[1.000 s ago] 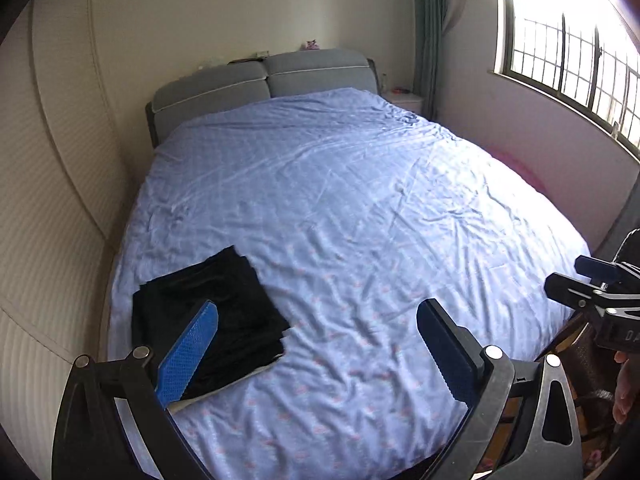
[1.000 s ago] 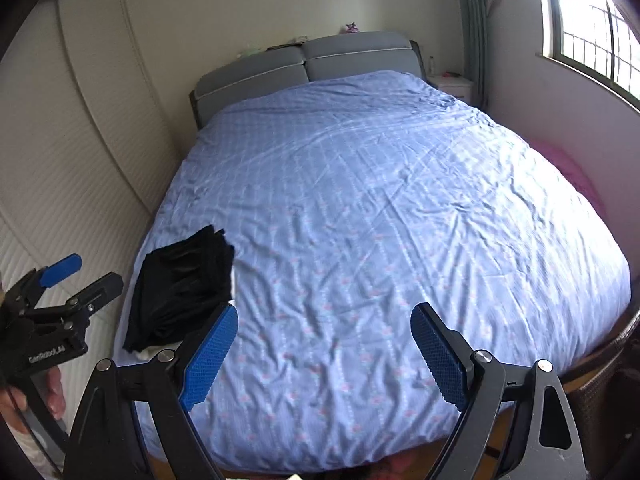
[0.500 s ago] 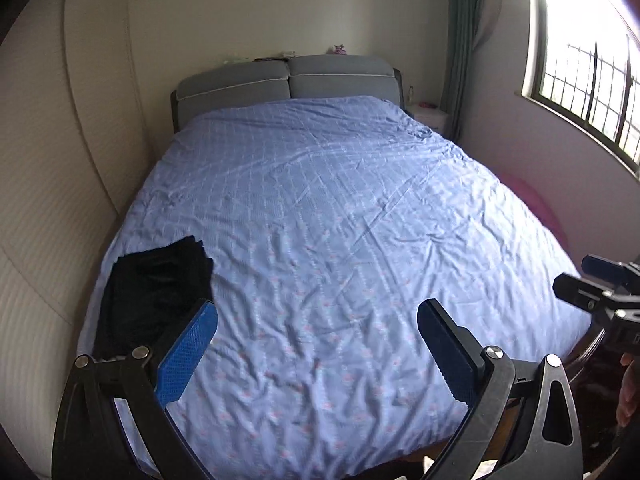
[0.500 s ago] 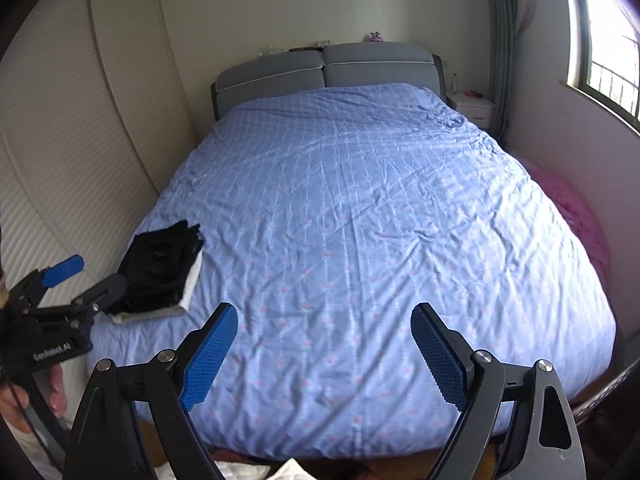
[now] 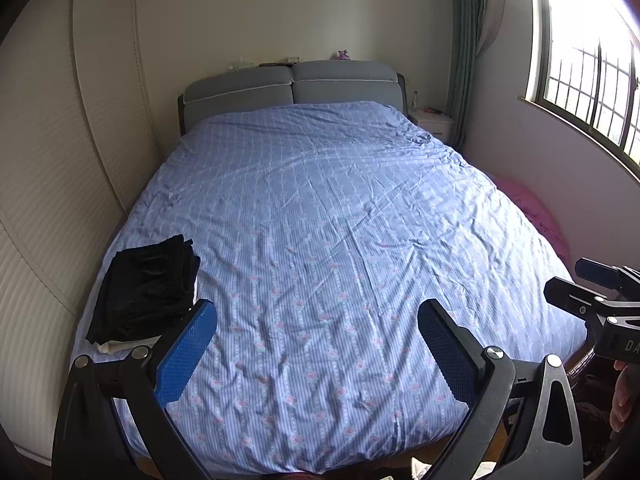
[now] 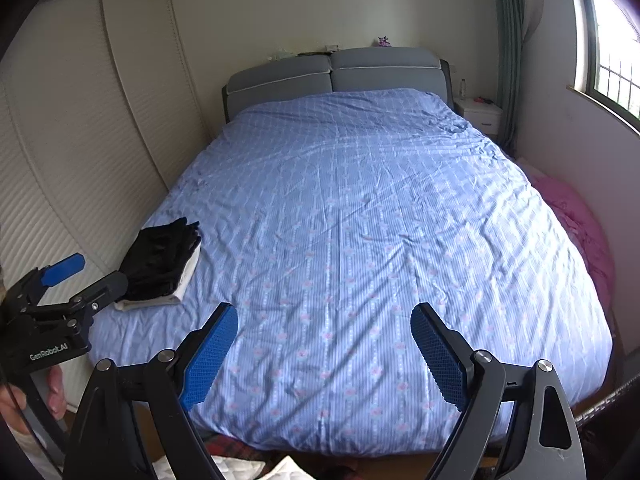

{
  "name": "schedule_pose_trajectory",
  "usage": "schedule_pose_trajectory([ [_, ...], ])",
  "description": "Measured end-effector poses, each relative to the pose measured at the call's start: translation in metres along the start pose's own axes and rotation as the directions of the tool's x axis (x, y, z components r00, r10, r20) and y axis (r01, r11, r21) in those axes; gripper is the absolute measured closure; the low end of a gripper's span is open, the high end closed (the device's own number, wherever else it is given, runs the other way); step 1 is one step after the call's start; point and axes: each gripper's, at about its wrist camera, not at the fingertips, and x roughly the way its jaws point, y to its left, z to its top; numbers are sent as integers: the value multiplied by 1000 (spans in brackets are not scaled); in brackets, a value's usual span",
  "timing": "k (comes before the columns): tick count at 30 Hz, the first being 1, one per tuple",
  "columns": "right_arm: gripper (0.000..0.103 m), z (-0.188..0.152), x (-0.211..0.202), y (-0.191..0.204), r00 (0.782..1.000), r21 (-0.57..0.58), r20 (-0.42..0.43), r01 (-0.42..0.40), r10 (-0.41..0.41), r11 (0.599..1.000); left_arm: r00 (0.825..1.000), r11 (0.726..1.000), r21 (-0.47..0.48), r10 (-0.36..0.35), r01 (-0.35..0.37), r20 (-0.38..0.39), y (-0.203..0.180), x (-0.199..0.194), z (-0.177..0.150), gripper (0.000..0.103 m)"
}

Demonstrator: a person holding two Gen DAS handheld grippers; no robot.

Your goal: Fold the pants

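Both claws wide open, empty: left claw (image 5: 316,346), right claw (image 6: 324,344), hovering over foot of bed with blue patterned cover (image 5: 340,240). Folded black pants (image 5: 146,294) lower left of frame, atop pale folded cloth (image 6: 182,286), close to bed edge. Risk: nudge from my left claw slides stack off edge or undoes fold.

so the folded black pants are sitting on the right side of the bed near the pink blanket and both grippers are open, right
Not quite. The folded black pants sit on the left side of the bed, by the wardrobe, far from the pink blanket; the right wrist view shows it. The left gripper and right gripper are indeed open.
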Motion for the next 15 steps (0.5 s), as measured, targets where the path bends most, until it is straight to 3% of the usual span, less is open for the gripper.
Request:
schedule_pose_trajectory([
  [15, 14, 2, -5, -16, 1000, 0, 19, -5, 5, 1000, 999, 999, 35, -1, 0, 37, -22, -5, 9, 1],
])
